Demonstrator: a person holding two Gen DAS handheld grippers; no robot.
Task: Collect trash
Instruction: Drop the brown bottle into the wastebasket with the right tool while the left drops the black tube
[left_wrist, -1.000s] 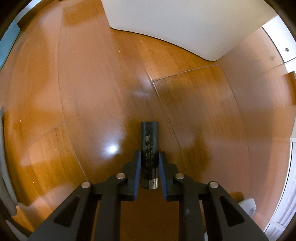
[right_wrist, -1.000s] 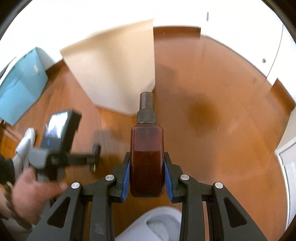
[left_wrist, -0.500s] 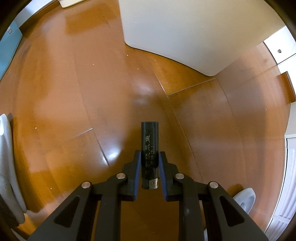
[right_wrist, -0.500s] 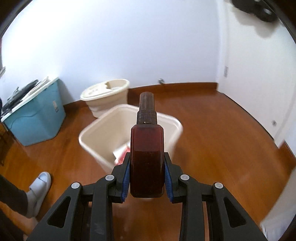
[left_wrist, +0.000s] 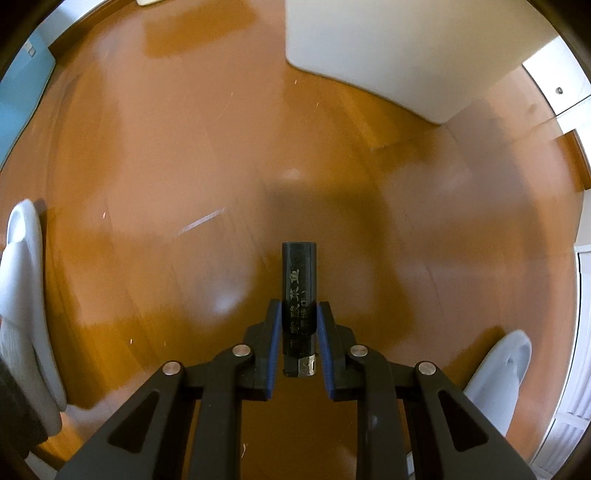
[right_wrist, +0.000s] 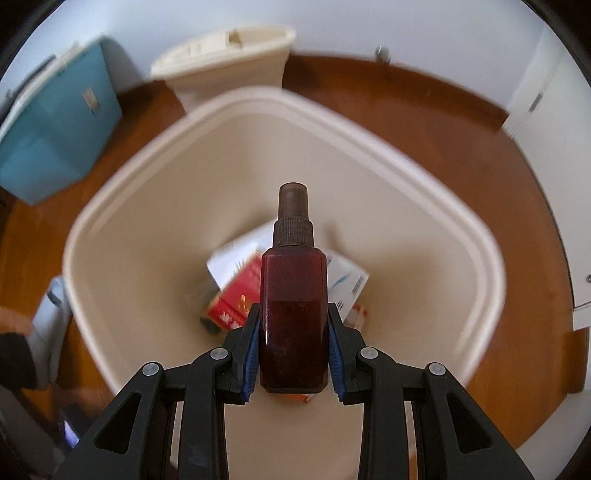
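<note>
My right gripper (right_wrist: 293, 314) is shut on a dark red spray bottle (right_wrist: 293, 295) and holds it over the open cream waste bin (right_wrist: 147, 221). Down in the bin lie a red packet (right_wrist: 240, 295) and white packaging (right_wrist: 347, 280). In the left wrist view my left gripper (left_wrist: 298, 314) points straight down at the wooden floor (left_wrist: 184, 166), shut on a slim black tube (left_wrist: 298, 280) with pale lettering. The outer side of the cream bin (left_wrist: 406, 48) fills the upper right of that view.
A second cream bin with a lid (right_wrist: 229, 55) stands behind the open one, and a teal box (right_wrist: 55, 129) sits at the left by the wall. White slippers (left_wrist: 22, 295) (left_wrist: 498, 376) rest on the floor on both sides. White cabinet fronts (right_wrist: 546, 110) line the right.
My right gripper swung with the spray bottle from beside the bin to above its opening, tilting downward. The left gripper rose a little and shifted over the floor, still gripping the black tube.
</note>
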